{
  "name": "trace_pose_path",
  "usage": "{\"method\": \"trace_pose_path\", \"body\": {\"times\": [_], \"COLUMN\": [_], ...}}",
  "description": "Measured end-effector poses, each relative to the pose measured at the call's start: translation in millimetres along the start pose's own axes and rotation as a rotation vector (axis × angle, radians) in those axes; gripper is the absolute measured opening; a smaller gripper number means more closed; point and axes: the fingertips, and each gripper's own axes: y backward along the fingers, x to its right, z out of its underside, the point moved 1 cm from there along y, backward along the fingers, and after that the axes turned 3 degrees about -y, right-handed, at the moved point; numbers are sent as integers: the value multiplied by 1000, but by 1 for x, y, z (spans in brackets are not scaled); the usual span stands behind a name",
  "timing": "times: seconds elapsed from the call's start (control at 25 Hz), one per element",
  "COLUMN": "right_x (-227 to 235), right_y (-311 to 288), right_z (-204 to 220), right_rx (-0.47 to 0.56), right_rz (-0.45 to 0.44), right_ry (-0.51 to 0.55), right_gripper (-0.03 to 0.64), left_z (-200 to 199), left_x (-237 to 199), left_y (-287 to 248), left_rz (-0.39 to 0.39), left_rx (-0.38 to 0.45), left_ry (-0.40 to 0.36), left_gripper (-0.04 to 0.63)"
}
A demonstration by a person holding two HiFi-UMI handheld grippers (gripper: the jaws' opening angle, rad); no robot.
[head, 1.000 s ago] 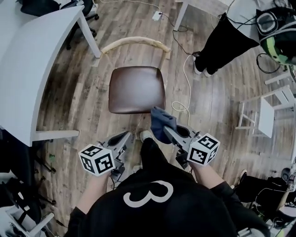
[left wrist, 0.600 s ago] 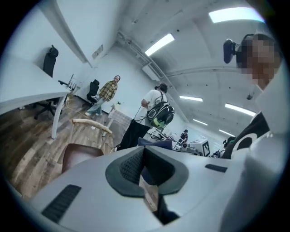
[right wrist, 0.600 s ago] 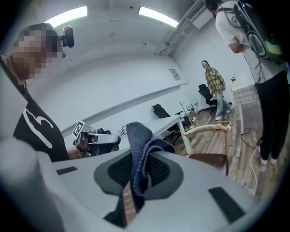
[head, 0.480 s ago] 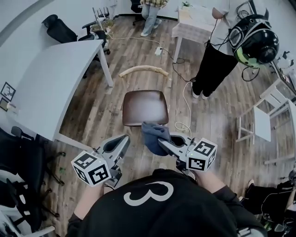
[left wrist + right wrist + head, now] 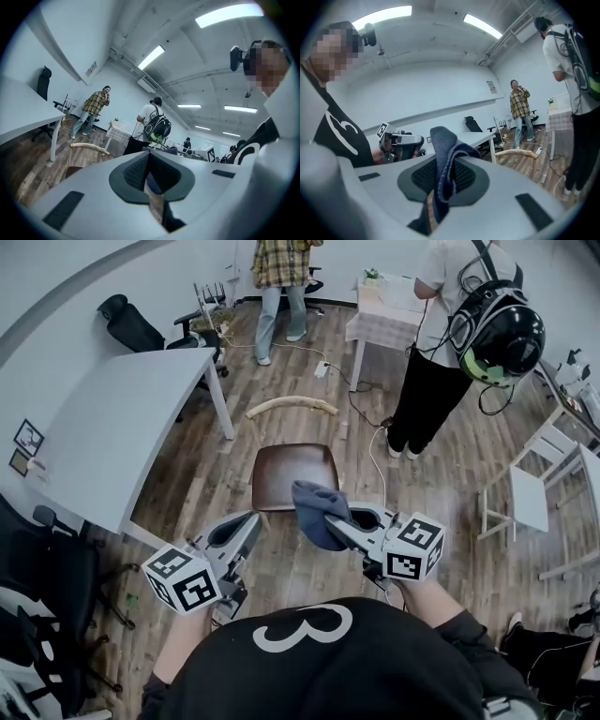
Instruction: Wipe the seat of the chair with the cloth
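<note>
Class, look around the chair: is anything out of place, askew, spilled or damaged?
Nothing looks spilled or damaged. The one stray item is a white cable trailing loose over the floor just right of the chair; it could snag a foot.

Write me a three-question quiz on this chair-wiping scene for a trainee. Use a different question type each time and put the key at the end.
1. True or false: the cloth is clamped in the left gripper.
2. Multiple choice: the chair seat is A) white, B) dark brown, C) green.
3. Short answer: in the head view, how many people stand beyond the chair seat?

Key
1. False. The right gripper has its jaws shut on the cloth, and the left gripper's jaws are together with nothing between them.
2. B.
3. Two: a person in a plaid shirt and a person with a helmet slung on the back.
</note>
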Motion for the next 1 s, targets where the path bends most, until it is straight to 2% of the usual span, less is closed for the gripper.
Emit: {"method": "trace_pose_path", "body": {"times": [0.16,1.0], "right_x": [-4,-13], "right_y": [6,26], "right_z": [-1,2], "right_rx": [5,47], "right_rz": [10,91], "right_ry": [29,20], "right_gripper": [52,52], "left_z": [3,9], "left_x": [10,23], "left_y": [-3,-14], "left_rz": [23,81], "left_rx": [-1,-5], "left_ry": [-4,36], "left_gripper": [12,12]}}
